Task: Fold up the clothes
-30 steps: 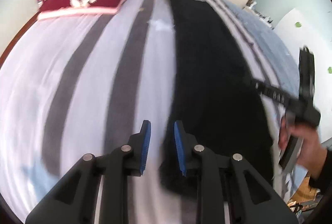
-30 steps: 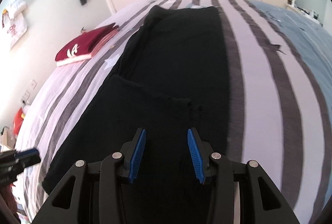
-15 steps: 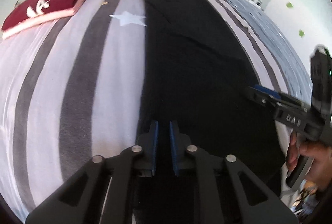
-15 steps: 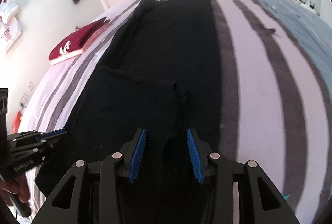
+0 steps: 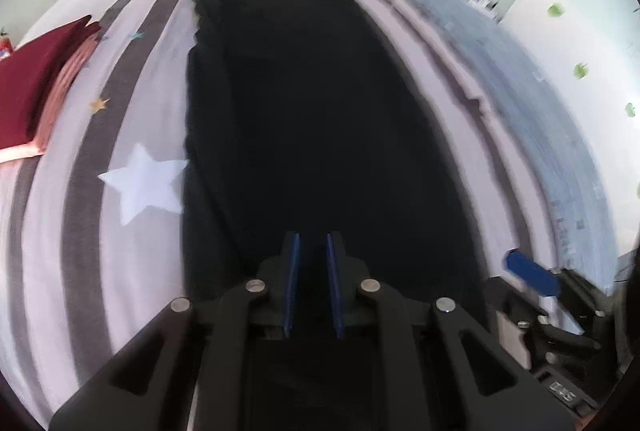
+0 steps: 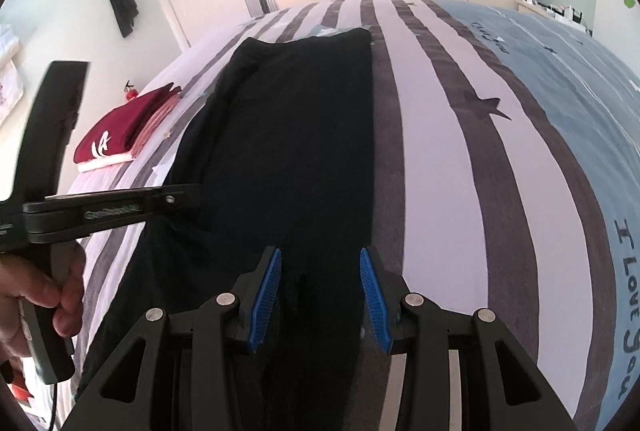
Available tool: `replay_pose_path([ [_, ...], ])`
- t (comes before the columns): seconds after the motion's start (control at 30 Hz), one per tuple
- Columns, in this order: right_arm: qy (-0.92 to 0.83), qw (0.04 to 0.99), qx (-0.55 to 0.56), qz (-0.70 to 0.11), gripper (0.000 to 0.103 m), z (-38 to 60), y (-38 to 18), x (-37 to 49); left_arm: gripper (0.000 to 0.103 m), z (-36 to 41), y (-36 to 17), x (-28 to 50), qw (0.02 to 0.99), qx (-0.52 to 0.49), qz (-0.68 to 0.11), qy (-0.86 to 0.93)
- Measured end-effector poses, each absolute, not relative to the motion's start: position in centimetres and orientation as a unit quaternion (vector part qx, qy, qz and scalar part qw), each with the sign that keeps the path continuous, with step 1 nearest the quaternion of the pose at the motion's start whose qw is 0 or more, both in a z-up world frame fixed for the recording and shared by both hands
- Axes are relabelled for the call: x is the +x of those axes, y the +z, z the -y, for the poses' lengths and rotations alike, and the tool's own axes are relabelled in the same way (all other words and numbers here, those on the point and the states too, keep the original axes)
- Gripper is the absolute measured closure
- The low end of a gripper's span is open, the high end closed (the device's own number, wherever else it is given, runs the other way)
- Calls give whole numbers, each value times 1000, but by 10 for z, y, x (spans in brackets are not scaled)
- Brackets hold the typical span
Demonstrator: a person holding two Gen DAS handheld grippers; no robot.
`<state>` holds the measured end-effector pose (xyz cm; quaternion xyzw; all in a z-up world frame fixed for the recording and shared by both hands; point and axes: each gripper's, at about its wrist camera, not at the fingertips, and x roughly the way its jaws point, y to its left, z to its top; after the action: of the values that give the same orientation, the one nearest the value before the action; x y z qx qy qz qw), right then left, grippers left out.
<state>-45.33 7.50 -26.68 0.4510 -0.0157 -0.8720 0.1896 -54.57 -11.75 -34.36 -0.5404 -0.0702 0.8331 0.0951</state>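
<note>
We find the black garment (image 6: pixel 296 135) laid flat on the striped bed (image 6: pixel 440 167), its long axis running straight ahead of both grippers. The left gripper (image 5: pixel 313 283) is nearly pressed together over the near hem; whether cloth is pinched we cannot tell. The right gripper (image 6: pixel 320 295) stands spread, nearer the garment's right edge

A long black garment (image 6: pixel 304 135) lies flat along the striped bed, filling the frame's centre; its near left part seems folded over, hard to tell.
</note>
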Motion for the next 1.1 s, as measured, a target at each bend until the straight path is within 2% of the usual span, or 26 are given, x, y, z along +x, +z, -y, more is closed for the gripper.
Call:
replay_pose_path([
  [0.07,-871,190,453,15,66,-73,-268,-454,93,121,-351,-545,74,-553,61,827],
  [0.17,-870,190,455,14,66,-69,-271,-454,101,128,-352,-541,50,-547,23,836],
  [0.4,-868,195,457,13,66,-69,-275,-455,101,163,-352,-536,10,-534,6,845],
  [0.6,-863,199,464,13,66,-64,-281,-458,101,181,-354,-530,25,-532,27,846],
  [0.8,-861,211,463,9,66,-53,-283,-455,100,204,-325,-512,50,-486,116,865],
  [0.97,-862,210,461,17,66,-49,-284,-453,100,176,-330,-516,105,-498,92,856],
  [1.03,-860,210,464,16,66,-47,-286,-452,100,166,-347,-521,90,-526,51,844],
  [1.1,-859,212,466,14,66,-45,-287,-451,100,171,-363,-523,75,-548,45,832],
])
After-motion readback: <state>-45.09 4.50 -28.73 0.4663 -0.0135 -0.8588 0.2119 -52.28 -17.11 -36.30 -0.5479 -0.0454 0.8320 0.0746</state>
